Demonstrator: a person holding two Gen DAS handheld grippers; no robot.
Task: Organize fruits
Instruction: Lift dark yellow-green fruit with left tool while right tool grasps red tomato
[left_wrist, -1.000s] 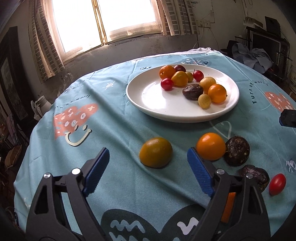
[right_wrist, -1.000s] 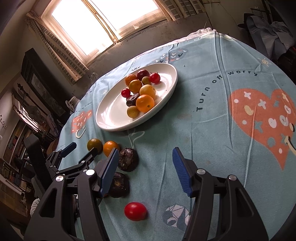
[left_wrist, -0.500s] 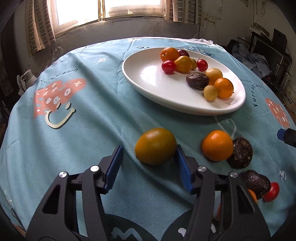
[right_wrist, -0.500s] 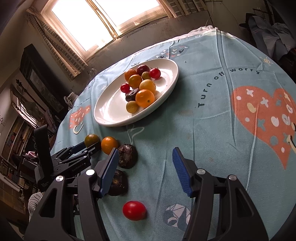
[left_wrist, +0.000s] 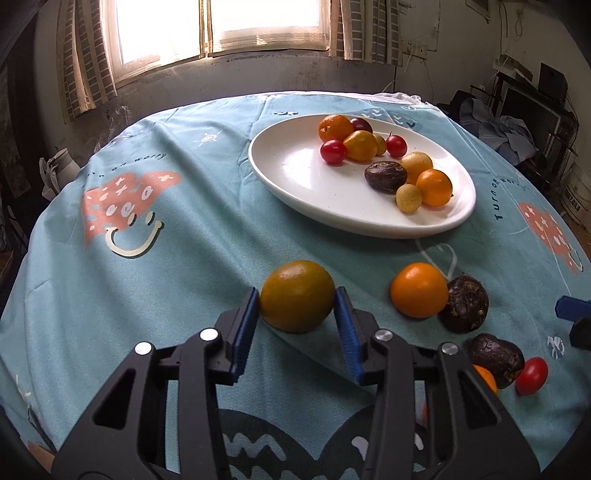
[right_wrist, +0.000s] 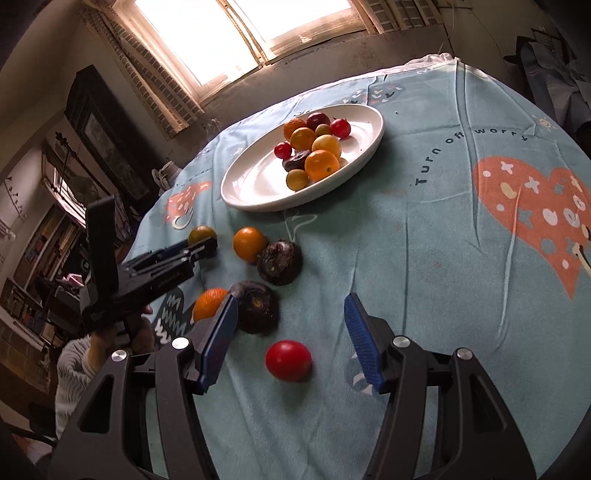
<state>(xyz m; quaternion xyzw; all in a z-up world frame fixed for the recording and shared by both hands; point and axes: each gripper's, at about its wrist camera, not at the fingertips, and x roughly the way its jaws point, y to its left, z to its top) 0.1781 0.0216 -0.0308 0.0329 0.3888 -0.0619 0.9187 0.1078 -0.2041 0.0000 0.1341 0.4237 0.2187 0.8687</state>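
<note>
A white plate (left_wrist: 295, 192) sits on a teal tablecloth (left_wrist: 184, 258) printed with coral hearts; near its front edge lies a red tomato (right_wrist: 288, 360).

Blown-out window (left_wrist: 218, 29) backlights sharp frames; fisheye edges bend, corners perhaps vignetted.

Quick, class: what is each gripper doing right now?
Left gripper: jaws just closed onto the greenish orange.
Right gripper: open, empty, above the red tomato.

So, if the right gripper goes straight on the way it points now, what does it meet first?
Most likely the red cherry tomato: it lies on the tablecloth between the open jaws of the right gripper, touching neither pad. Beyond it the cloth looks free, though depth is hard to judge.
</note>
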